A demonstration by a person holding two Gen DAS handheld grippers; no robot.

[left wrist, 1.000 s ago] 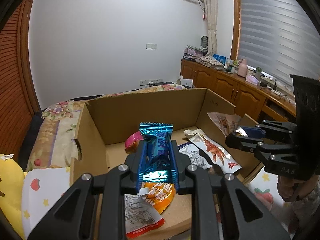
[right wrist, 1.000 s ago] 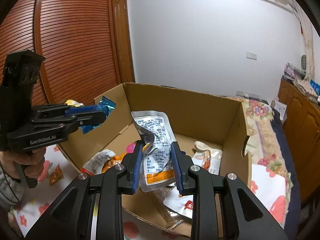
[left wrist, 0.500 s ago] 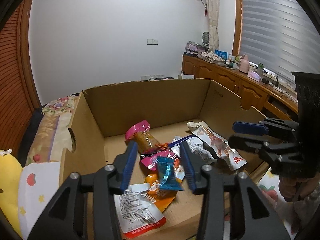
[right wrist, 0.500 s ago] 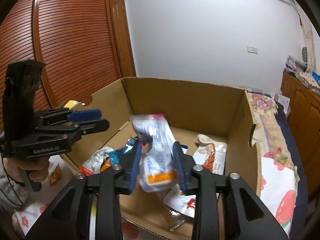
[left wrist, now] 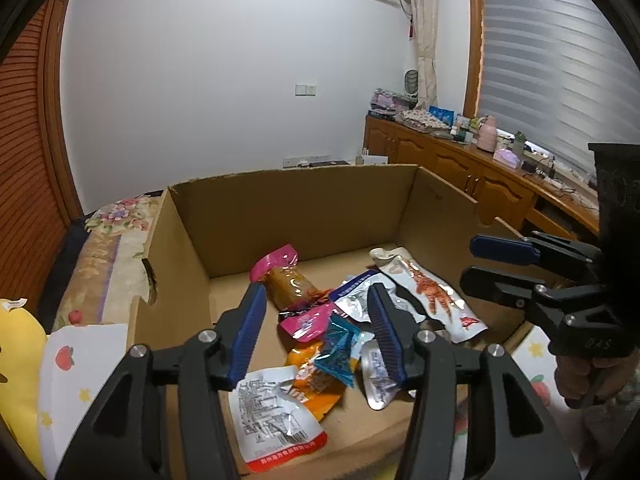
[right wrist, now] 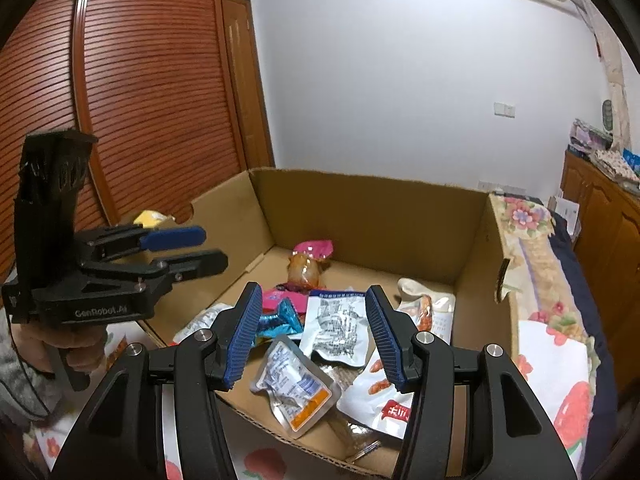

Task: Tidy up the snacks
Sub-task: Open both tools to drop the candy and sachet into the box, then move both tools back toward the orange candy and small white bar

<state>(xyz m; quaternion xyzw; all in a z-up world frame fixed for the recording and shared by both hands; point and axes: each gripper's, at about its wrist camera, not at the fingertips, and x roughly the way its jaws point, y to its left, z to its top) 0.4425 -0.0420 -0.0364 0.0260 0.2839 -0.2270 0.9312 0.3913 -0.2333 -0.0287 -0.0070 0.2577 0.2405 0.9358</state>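
Observation:
An open cardboard box (left wrist: 304,216) (right wrist: 372,216) holds several snack packets. The blue packet (left wrist: 338,350) (right wrist: 286,318) lies among them, beside an orange packet (left wrist: 316,392). A silver packet with an orange label (right wrist: 298,388) lies near the box's front edge. My left gripper (left wrist: 316,336) is open and empty above the box's near left side; it also shows in the right wrist view (right wrist: 200,248). My right gripper (right wrist: 310,338) is open and empty above the front edge; it also shows in the left wrist view (left wrist: 480,262).
The box sits on a bed with a fruit-print sheet (right wrist: 560,380) and floral cover (left wrist: 116,236). A yellow cushion (left wrist: 16,360) lies at the left. Wooden cabinets (left wrist: 460,172) stand at the right, a slatted wooden door (right wrist: 120,80) at the left.
Both grippers opened. The blue packet dropped from my left gripper into the box, and the silver packet dropped from my right gripper onto the pile.

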